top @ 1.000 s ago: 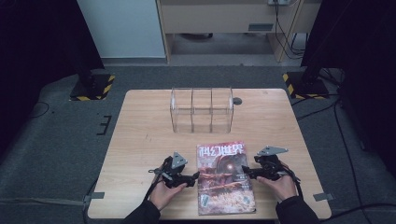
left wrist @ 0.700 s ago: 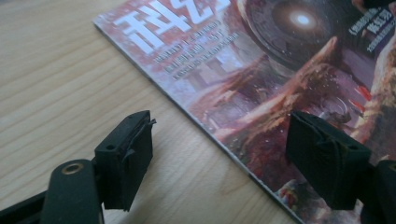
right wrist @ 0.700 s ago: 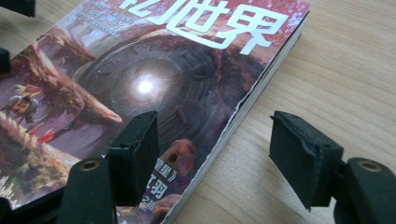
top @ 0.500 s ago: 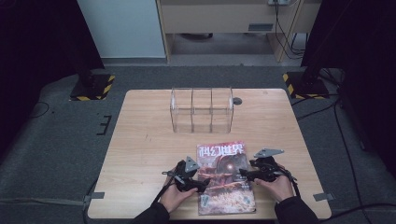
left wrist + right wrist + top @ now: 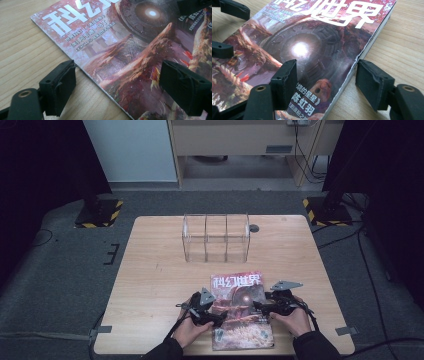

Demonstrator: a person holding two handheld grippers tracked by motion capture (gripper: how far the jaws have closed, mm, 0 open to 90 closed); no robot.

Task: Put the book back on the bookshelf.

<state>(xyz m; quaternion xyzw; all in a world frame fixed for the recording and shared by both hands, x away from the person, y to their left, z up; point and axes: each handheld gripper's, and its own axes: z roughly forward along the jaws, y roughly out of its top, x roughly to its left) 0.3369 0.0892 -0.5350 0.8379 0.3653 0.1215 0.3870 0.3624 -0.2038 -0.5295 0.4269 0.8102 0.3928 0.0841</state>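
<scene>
The magazine [image 5: 241,312] lies flat on the table [image 5: 150,285], well in front of the clear rack [image 5: 216,237]. The left gripper [image 5: 117,82], whose jaws have just been opening, straddles the magazine's left edge, wide and seemingly not pressing. The right gripper [image 5: 328,82] stands open astride its right edge.

Magazine [image 5: 130,57] title cut by top edge, both gripper views.

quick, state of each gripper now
Left gripper: open, jaws just opening, astride the left edge of the magazine, no grip.
Right gripper: open, jaws astride the magazine's right edge, not pressing.
</scene>
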